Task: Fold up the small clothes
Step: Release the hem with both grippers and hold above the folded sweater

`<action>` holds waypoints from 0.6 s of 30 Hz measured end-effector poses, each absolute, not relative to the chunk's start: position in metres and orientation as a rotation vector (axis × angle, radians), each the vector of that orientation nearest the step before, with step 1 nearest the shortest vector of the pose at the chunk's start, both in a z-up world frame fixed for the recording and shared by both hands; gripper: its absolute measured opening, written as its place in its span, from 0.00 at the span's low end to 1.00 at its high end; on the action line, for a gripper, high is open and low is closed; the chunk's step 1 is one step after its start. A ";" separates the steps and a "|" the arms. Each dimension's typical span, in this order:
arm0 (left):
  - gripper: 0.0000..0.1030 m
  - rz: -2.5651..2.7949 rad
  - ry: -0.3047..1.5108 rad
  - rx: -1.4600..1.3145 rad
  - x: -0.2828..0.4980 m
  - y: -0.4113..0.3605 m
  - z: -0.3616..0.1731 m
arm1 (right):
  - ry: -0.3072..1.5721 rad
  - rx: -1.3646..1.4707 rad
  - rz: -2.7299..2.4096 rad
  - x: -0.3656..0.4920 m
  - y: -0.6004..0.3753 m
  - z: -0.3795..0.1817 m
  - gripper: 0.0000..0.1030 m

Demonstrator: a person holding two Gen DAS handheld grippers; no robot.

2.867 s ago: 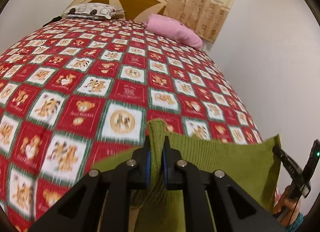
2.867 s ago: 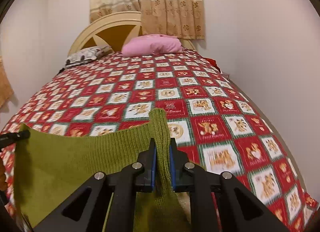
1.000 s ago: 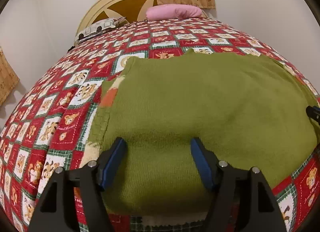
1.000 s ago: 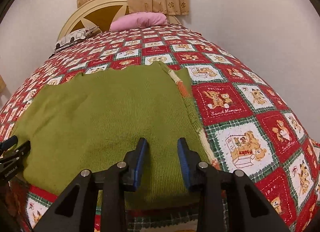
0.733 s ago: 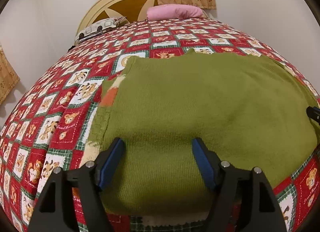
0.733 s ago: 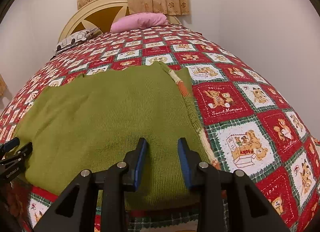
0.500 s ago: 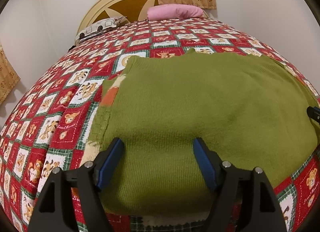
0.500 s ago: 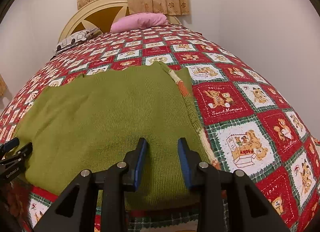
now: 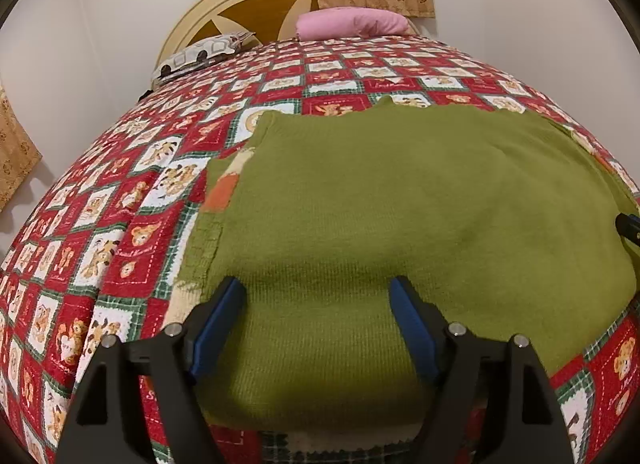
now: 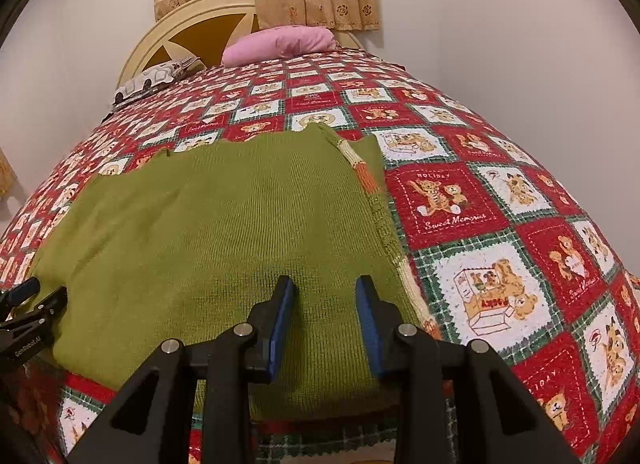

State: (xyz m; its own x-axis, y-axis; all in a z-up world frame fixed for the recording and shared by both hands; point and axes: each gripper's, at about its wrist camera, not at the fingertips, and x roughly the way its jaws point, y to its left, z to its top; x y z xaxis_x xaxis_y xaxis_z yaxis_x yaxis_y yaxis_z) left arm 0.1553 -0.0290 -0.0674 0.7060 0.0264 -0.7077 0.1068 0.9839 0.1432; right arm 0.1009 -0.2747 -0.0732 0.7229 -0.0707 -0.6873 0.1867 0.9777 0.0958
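A green knit garment (image 9: 400, 200) lies spread flat on the red patchwork bedspread (image 9: 120, 224), near the bed's front edge. A striped orange and cream band shows along its side edges. My left gripper (image 9: 318, 296) is open wide and empty, just above the garment's near left part. In the right wrist view the garment (image 10: 224, 216) fills the near left. My right gripper (image 10: 325, 296) is open and empty over its near right part. The left gripper's tip (image 10: 24, 304) shows at that view's left edge.
The bedspread (image 10: 500, 224) covers the whole bed. A pink pillow (image 9: 352, 22) and a patterned pillow (image 9: 200, 54) lie by the cream headboard (image 9: 248, 4). White walls stand close on both sides, with curtains behind the headboard.
2.9 s ago both grippers were shut on the lifted garment's edge. It now lies flat and both are open. Over the last second almost nothing moved.
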 end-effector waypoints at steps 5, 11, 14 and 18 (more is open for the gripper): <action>0.78 -0.046 0.787 0.178 0.155 -0.029 -0.068 | 0.750 0.163 -0.143 0.101 -0.275 -0.073 0.33; 0.78 -0.046 0.787 0.178 0.155 -0.029 -0.068 | 0.750 0.161 -0.143 0.101 -0.275 -0.073 0.33; 0.78 -0.046 0.788 0.177 0.155 -0.029 -0.068 | 0.750 0.164 -0.142 0.101 -0.275 -0.073 0.33; 0.78 -0.048 0.788 0.174 0.155 -0.028 -0.067 | 0.752 0.153 -0.148 0.101 -0.274 -0.072 0.33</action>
State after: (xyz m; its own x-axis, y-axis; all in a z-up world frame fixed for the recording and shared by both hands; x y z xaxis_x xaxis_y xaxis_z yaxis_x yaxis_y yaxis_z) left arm 0.1551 -0.0282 -0.0673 0.7049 0.0224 -0.7089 0.1076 0.9846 0.1381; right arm 0.1007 -0.2741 -0.0722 0.7208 -0.0792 -0.6886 0.1884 0.9784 0.0847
